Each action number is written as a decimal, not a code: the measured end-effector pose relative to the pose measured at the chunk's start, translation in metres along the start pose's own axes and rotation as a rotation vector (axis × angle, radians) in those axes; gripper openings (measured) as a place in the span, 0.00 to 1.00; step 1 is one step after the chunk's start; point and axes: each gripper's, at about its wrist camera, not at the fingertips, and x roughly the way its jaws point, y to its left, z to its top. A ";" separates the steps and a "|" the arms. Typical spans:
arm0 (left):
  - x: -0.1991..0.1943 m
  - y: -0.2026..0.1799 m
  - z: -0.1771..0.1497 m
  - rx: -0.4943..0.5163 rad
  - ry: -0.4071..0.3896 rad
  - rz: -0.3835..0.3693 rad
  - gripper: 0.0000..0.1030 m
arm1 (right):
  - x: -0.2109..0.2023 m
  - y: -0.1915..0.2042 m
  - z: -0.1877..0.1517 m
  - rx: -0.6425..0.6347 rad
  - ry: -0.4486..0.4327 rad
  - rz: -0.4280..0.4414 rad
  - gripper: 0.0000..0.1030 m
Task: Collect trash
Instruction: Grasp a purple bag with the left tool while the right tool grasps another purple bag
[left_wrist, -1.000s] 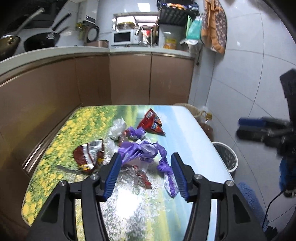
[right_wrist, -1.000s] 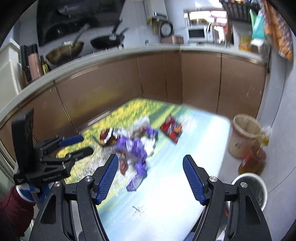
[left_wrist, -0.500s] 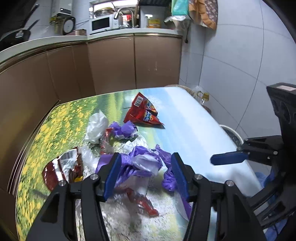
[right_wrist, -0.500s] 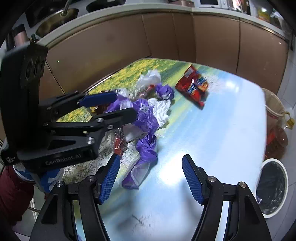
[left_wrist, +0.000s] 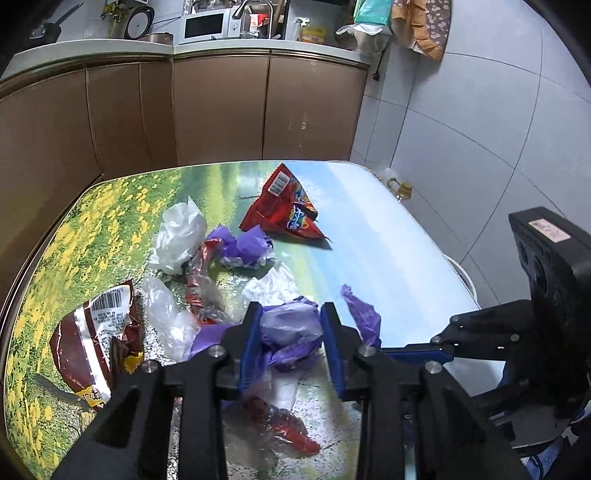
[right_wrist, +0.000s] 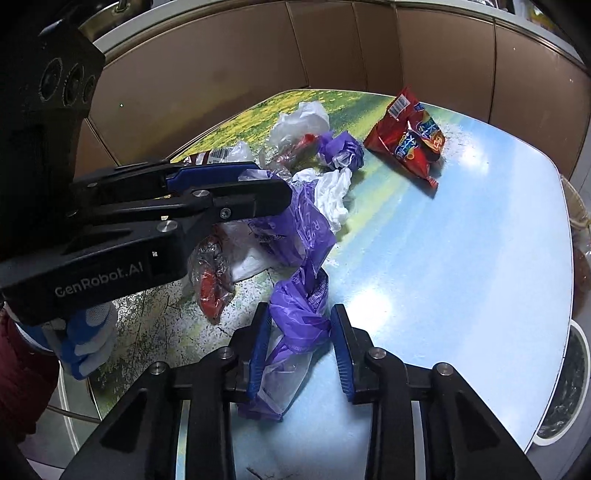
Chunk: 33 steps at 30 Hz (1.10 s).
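Left gripper: jaws closing around the bunched upper part of the purple bag; pads at or near the film.
Right gripper: jaws closing astride the bag's twisted tail, a gap showing at the right pad.
Bag position: near edge of the table, at 6 o'clock from the red snack packet.
Technique: probably let both pairs bite fully before lifting, since thin film slips.
Bin: on the floor at 4 o'clock.
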 end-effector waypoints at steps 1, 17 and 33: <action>-0.002 -0.001 0.001 -0.006 -0.004 -0.009 0.26 | -0.001 -0.001 0.000 0.003 -0.006 0.002 0.31; -0.106 -0.006 0.021 -0.145 -0.167 0.019 0.26 | -0.095 -0.007 -0.014 0.037 -0.191 0.046 0.31; -0.150 -0.085 0.046 -0.127 -0.224 0.068 0.26 | -0.193 -0.068 -0.054 0.141 -0.391 0.035 0.31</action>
